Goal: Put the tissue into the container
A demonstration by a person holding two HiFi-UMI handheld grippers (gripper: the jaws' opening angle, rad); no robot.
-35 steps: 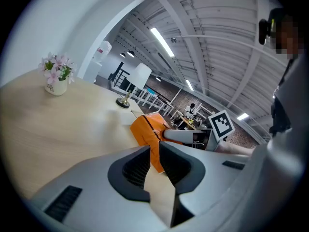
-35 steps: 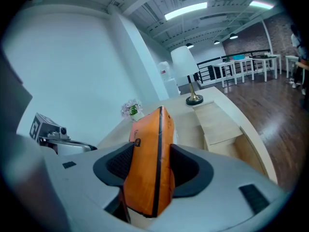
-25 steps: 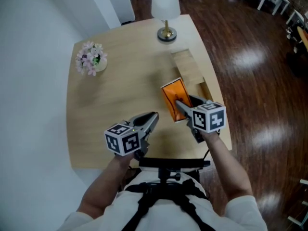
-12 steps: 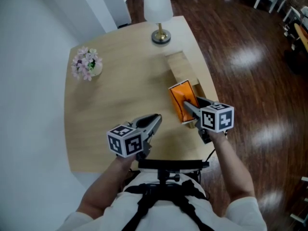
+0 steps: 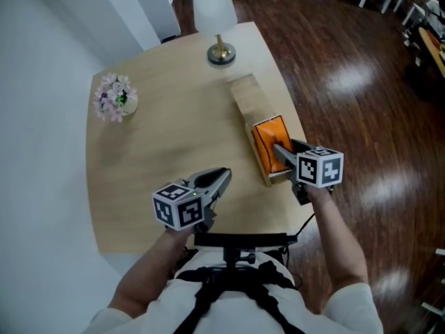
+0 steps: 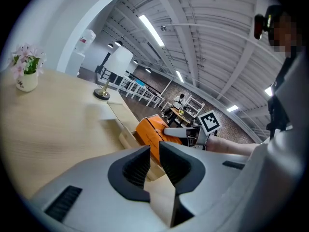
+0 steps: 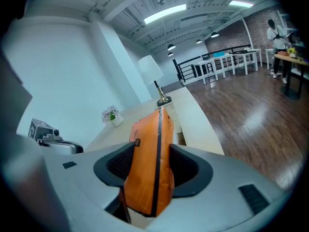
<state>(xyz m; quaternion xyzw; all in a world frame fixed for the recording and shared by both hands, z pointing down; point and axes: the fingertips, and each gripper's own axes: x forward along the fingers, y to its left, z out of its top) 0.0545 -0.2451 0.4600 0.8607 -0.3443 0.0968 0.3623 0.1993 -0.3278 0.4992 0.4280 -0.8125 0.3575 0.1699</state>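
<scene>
Since the orange tissue pack (image 5: 268, 139) stands on edge, clamped between the jaws of the right gripper (image 5: 281, 152), its narrow side faces the near end of the long wooden container (image 5: 242, 94), over which it hangs, probably so it can slide in. The left gripper (image 5: 220, 179) waits over the table (image 5: 153, 138), jaws slightly apart and empty. A second ago the pack hung beside the container, to its left; the left gripper has stayed put.

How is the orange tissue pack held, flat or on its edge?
On its edge. The right gripper squeezes the orange tissue pack by its two broad faces, with its narrow seamed side toward that gripper's camera.
</scene>
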